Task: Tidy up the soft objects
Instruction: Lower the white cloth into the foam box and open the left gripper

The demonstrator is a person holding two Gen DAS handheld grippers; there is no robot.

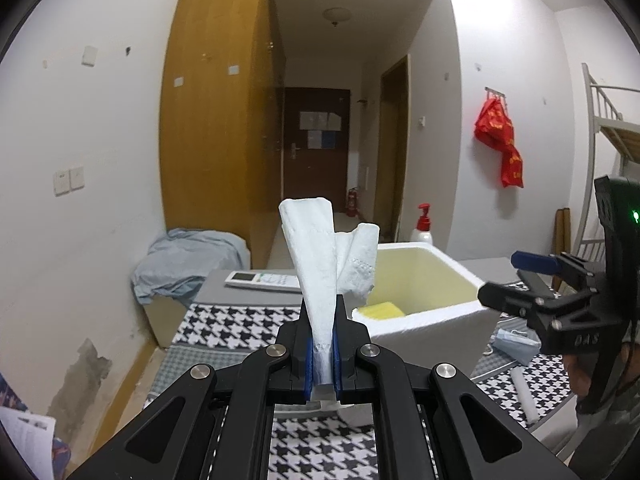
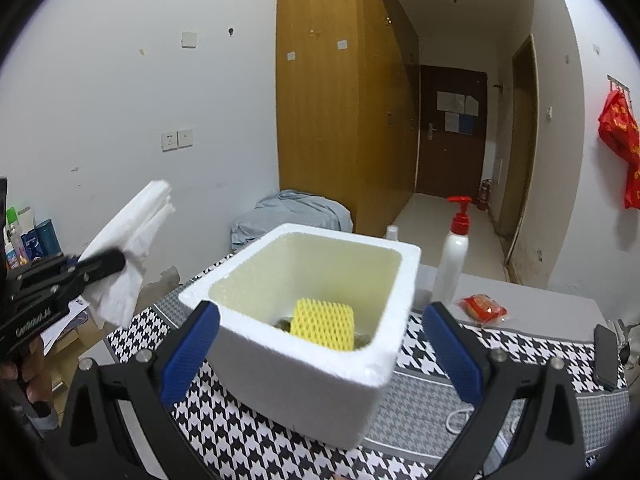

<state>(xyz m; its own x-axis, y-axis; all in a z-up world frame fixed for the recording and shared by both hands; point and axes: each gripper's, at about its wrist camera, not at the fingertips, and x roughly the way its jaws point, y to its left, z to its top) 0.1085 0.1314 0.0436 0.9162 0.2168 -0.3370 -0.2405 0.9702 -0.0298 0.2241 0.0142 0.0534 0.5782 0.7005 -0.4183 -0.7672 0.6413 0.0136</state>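
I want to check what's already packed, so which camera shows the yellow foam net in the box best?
The right wrist view: it looks down into the box, so the whole yellow net shows on the bottom. The left wrist view shows only a corner of the net above the rim, partly behind the tissue.

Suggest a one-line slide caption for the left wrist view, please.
Left gripper pinches a white tissue upright beside the foam box on the houndstooth cloth.

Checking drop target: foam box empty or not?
Not empty. The foam box has its top open and holds a yellow foam net at the bottom; something dark beneath it, unclear.
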